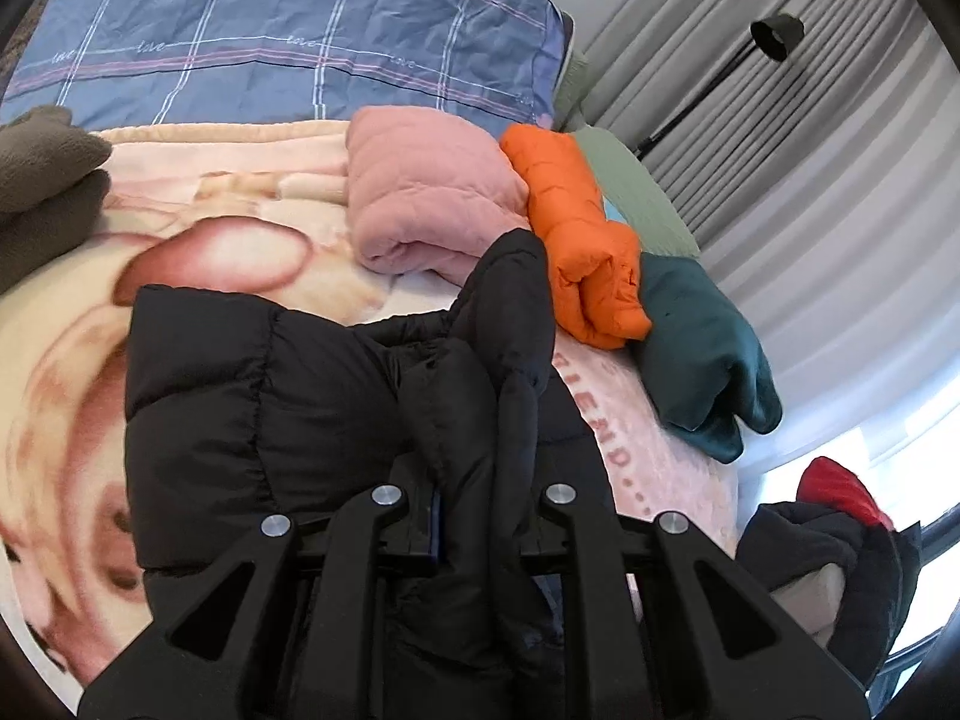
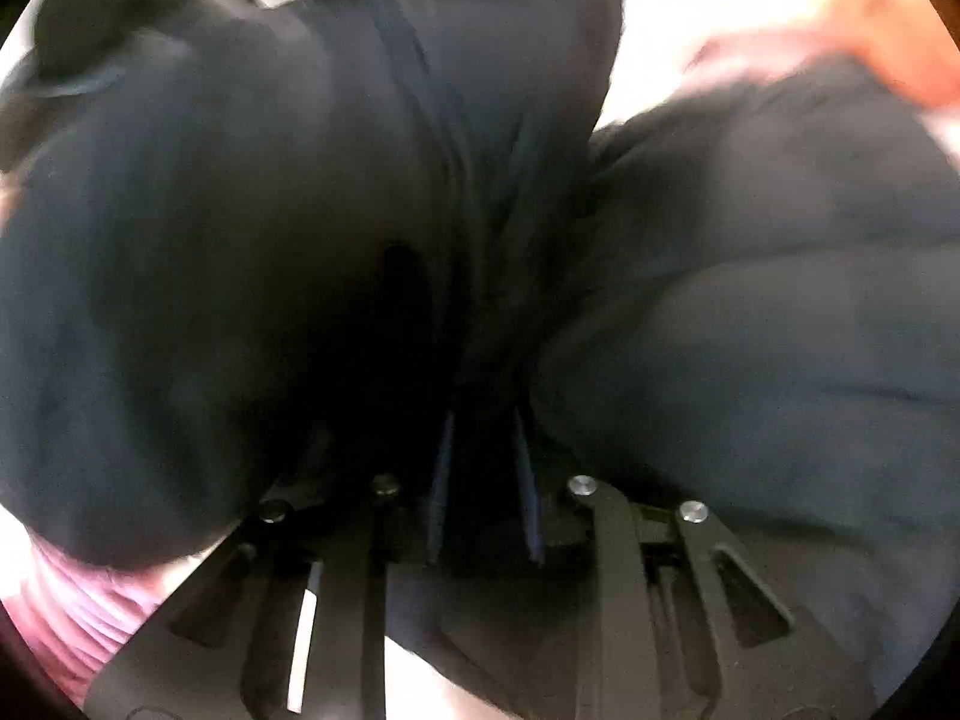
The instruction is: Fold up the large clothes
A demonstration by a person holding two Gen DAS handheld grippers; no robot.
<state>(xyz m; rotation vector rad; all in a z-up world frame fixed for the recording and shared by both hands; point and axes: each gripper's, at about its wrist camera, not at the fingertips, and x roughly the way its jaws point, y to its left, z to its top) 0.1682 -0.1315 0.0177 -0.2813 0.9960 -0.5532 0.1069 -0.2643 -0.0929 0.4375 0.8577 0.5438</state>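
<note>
My left tongs and right tongs pinch the black jacket; folded pink garment, orange garment, teal garment crowd the bed edge.

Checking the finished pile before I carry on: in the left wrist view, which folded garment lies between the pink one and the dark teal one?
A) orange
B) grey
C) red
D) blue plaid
A: the orange puffer sits between the pink bundle and the teal one.

Jacket on blanket; three folded garments behind; quilt beyond.
</note>
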